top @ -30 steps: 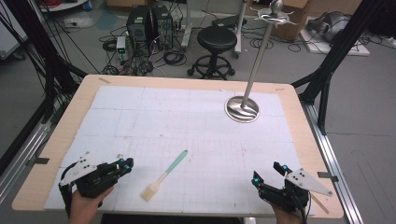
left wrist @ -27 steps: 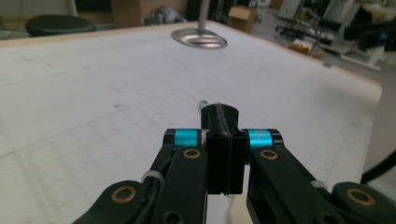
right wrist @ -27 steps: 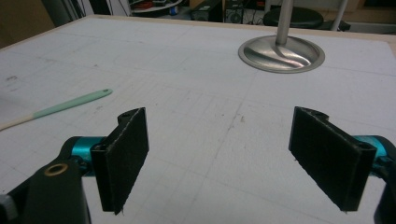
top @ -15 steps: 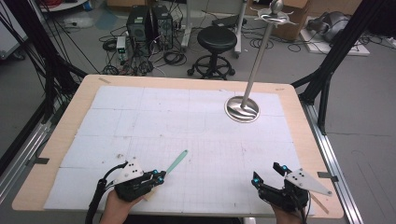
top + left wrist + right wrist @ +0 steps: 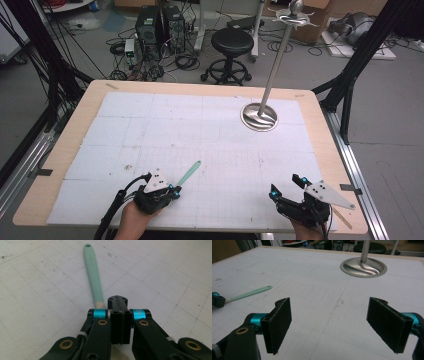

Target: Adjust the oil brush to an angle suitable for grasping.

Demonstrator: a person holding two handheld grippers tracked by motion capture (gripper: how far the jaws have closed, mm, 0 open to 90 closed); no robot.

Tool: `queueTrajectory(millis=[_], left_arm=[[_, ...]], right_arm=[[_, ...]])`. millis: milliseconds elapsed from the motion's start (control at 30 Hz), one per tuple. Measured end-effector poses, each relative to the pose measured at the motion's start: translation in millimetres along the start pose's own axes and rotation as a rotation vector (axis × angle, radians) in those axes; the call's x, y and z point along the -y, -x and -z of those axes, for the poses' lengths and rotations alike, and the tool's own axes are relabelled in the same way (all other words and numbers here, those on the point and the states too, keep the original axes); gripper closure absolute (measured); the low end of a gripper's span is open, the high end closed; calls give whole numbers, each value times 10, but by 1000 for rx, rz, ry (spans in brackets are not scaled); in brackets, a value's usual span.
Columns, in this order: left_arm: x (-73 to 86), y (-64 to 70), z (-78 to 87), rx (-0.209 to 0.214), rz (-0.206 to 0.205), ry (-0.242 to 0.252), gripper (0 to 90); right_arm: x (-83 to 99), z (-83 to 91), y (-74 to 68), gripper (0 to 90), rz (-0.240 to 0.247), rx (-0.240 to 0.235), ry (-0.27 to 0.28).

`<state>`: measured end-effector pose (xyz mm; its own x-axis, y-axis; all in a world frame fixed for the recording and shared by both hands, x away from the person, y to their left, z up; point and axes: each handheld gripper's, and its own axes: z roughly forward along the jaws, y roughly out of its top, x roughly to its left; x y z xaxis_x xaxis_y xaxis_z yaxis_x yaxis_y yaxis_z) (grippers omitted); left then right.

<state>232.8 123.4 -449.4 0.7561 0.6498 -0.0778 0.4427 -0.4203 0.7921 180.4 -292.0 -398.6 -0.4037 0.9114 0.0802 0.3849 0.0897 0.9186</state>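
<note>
The left tool has slid in from the worktop's left corner and now sits over the brush end of the mint-handled brush, where half a second ago it was just arriving. In the left gripper view its jaws are pressed flat together beside the pale neck of the handle, so it looks clenched, though whether anything is pinched beneath I cannot tell (the bristles are hidden under the tool). The handle pokes out ahead, angled toward the far right, lying flat on the white gridded worktop. Over at the near right corner the right tool rests with its jaws spread wide, released and holding nothing, probably parked clear while the left hand works. Farther back stands the steel stand, its round base on the mat, its pole rising well apart from both hands.
</note>
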Motion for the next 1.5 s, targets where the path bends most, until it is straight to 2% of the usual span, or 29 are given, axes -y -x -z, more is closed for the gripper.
queueTrajectory(millis=[167,200,333,433,567,733,1133,1200,1267,1300,1333,1400,1433,1500], left_arm=[[-10,-2,-15,-23,15,1,896],[-14,-15,-19,-37,32,4,896],[-22,-50,-16,-73,47,1,897],[-25,-68,-14,-82,52,0,897],[-30,-106,-6,-114,63,-6,897],[-31,-196,7,-171,94,-2,897],[21,-413,98,-237,144,9,897],[31,-443,138,-223,155,26,896],[37,-472,207,-179,156,86,869],[37,-472,207,-179,156,86,810],[38,-520,308,-136,138,161,737],[36,-585,422,-81,126,238,602],[36,-609,469,-69,114,261,515],[42,-641,557,-51,89,298,410]], right_arm=[[1,-1,-3,191,4,2,-2],[2,0,-2,192,3,2,-3],[3,4,0,191,7,3,-3],[3,5,0,192,6,3,-6],[3,9,-1,192,4,3,-4],[0,25,-1,192,5,1,-2],[2,30,4,192,3,-2,-4],[3,29,4,192,3,-2,-5],[3,27,6,192,5,-5,-3],[3,28,7,192,7,-6,-3],[2,30,7,192,2,-9,-4],[0,32,9,192,4,-8,-4],[-2,33,14,191,1,-13,0],[-4,35,14,191,0,-26,1]])
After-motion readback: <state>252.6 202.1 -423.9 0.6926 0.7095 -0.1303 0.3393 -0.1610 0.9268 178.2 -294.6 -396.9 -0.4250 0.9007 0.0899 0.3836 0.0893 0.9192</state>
